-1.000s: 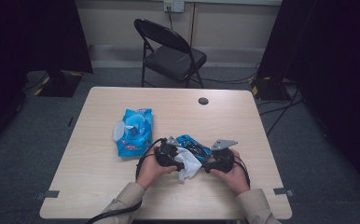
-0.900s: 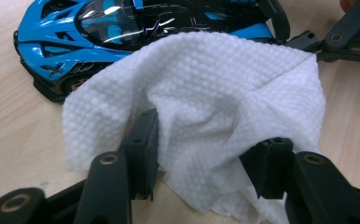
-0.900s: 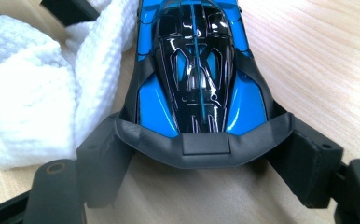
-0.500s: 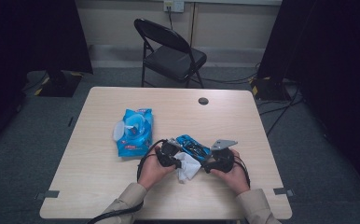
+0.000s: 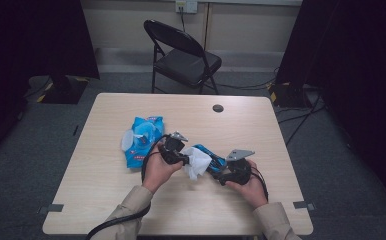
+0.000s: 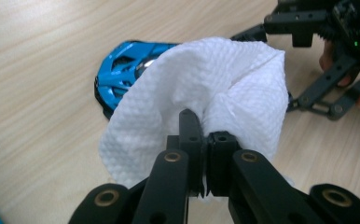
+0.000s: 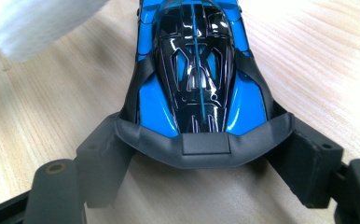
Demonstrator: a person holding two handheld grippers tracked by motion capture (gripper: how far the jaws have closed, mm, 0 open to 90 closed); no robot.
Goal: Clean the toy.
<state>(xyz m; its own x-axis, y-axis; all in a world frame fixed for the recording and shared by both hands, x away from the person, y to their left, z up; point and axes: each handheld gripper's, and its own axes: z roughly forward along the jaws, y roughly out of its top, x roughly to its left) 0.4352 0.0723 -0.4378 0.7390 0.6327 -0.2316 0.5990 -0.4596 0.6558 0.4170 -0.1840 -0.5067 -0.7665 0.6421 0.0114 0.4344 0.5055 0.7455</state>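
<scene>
— So, starting at the left: why is that blue pack of wipes (image 5: pixel 142 140) lying out there, apart from the hands?

— Probably because it is serving as the supply. It is sitting on the table (image 5: pixel 106 200) just beyond the left gripper (image 5: pixel 182 159), within easy reach for the next sheet.

— And the left gripper itself?

— It is pinching a white wipe (image 6: pixel 206 98), jaws pressed together on a bunched fold, so the loose part is billowing forward like a pad. It is hanging over one end of the toy car (image 6: pixel 122 74), which I take as wiping in progress.

— Where is the car sitting?

— It is resting on the table between the two grippers, partly under the wipe.

— Then the right gripper (image 7: pixel 201 140)?

— It is bracing the car's other end, jaws spread around the dark wing and gripping its sides. Seemingly it is keeping the car from sliding while the wipe is rubbing it.
</scene>
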